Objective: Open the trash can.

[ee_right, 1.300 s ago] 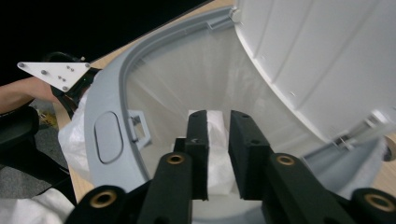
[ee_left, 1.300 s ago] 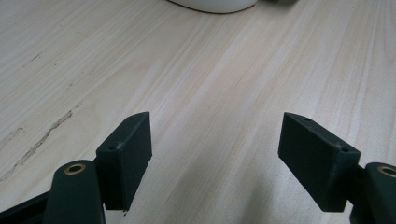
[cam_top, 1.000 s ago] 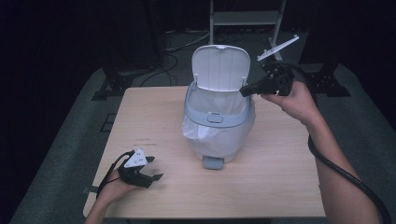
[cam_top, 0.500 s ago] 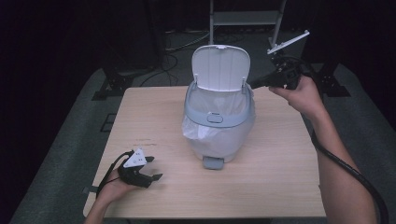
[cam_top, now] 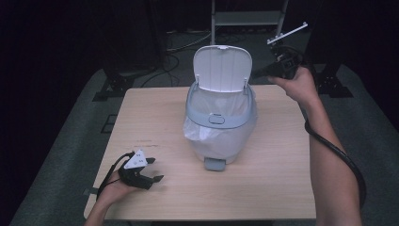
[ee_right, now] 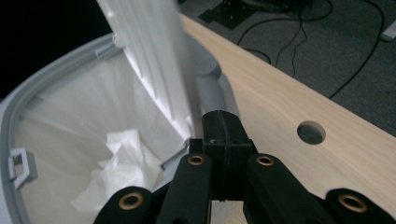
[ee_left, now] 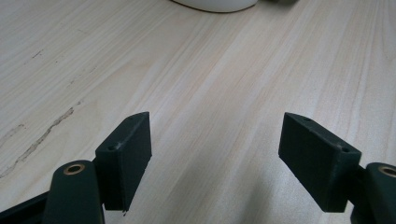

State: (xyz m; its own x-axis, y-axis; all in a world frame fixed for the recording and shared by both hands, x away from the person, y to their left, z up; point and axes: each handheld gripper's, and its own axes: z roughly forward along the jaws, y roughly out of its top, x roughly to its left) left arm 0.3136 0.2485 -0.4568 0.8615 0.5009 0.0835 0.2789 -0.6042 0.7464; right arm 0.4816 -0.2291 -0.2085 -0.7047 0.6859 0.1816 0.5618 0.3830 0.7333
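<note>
Bin (cam_top: 220, 123) with its lid (cam_top: 221, 68) raised was seen mid-table, crumpled tissue (ee_right: 114, 168) inside; the right gripper (cam_top: 260, 72) was held pressed together beside the lid, the left gripper (cam_top: 151, 180) spread on the table (cam_top: 263, 188).

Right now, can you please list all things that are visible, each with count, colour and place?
table: one, light wood, centre of the high view
pedal bin: one, pale grey, middle of the table
lid: one, white, raised upright at the bin's back
bin liner: one, white, inside the bin
crumpled paper: one, white, lying in the liner
round hole: one, in the table top near its edge
cables: several, dark, on the floor beyond the table
left gripper: one, black, fingers open, low over the table's near left corner
right gripper: one, black, fingers shut, empty, beside the lid
</note>
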